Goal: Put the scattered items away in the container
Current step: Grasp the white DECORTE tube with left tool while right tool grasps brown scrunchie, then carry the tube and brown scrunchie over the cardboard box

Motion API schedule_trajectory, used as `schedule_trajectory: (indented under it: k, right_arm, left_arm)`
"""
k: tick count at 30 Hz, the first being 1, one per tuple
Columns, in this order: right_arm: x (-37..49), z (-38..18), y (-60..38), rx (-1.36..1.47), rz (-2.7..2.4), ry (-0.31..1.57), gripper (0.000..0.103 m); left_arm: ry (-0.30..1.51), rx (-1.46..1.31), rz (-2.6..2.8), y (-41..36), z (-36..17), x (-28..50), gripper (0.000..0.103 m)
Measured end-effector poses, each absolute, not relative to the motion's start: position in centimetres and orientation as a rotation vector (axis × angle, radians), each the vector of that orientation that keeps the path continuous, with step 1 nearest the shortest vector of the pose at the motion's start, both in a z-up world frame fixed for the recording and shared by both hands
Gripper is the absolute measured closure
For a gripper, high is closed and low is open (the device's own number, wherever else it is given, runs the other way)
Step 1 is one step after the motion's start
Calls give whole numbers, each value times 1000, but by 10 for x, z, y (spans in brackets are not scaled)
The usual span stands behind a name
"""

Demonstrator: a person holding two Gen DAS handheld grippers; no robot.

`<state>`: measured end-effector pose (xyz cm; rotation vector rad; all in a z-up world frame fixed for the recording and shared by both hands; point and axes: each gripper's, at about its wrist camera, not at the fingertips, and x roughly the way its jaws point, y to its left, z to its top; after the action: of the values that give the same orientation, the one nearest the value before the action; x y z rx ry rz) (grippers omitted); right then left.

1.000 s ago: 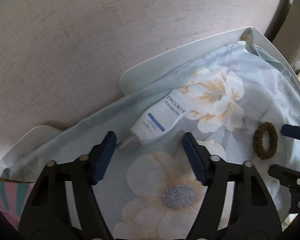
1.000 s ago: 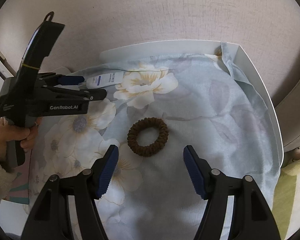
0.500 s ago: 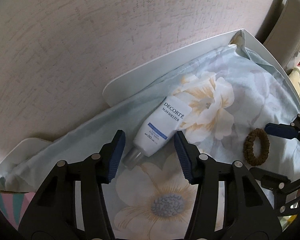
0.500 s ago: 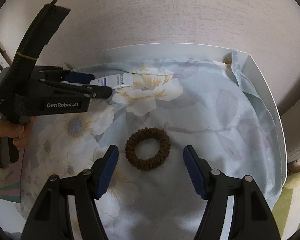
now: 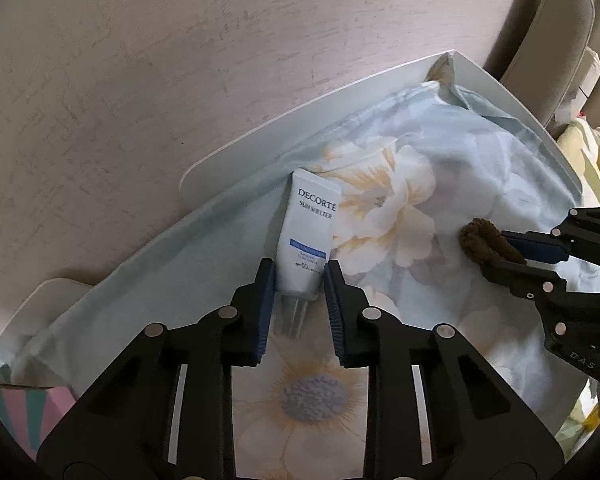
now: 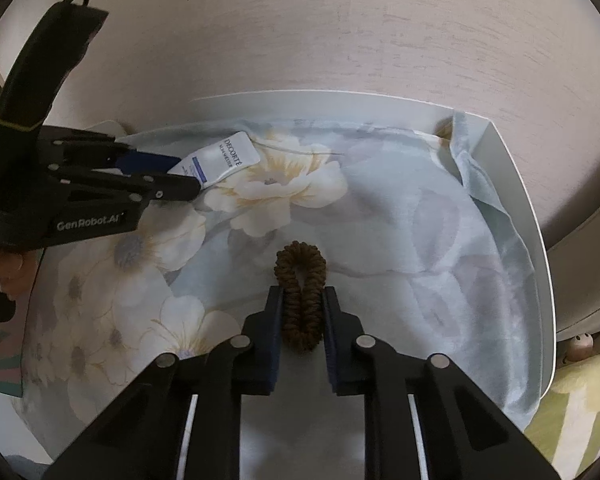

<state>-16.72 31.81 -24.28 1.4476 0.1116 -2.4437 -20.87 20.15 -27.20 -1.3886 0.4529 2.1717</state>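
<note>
Floral cloth lines the white tray under both your claws, on a pale, streaky tabletop. Your left gripper is closing, its jaws already pressing the lower end of the white sunscreen tube, which sticks out ahead of the fingertips. Your right gripper has squeezed the brown hair tie flat between its pads. Padded chair stands beyond the tray's far corner.

Your items: white sunscreen tube, lying cap-down on the floral cloth; brown hair scrunchie, squeezed into a narrow loop.
</note>
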Motion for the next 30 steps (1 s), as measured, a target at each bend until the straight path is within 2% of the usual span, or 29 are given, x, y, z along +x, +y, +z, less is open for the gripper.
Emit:
schedule_trajectory:
  k: [9,21,30]
  right_arm:
    - [-159,-237,326,1439,-2456,74,87]
    - [-149,-215,351,1383,-2488,-80,88]
    - [-158,-178,358,1344,-2519,-50,88]
  left_arm:
    - [360,-1373,2137,205,-260,-199,83]
    - [286,-1342,2141,188,-243,-200,84]
    - [202,-1274,2180,188,-201,-186,84]
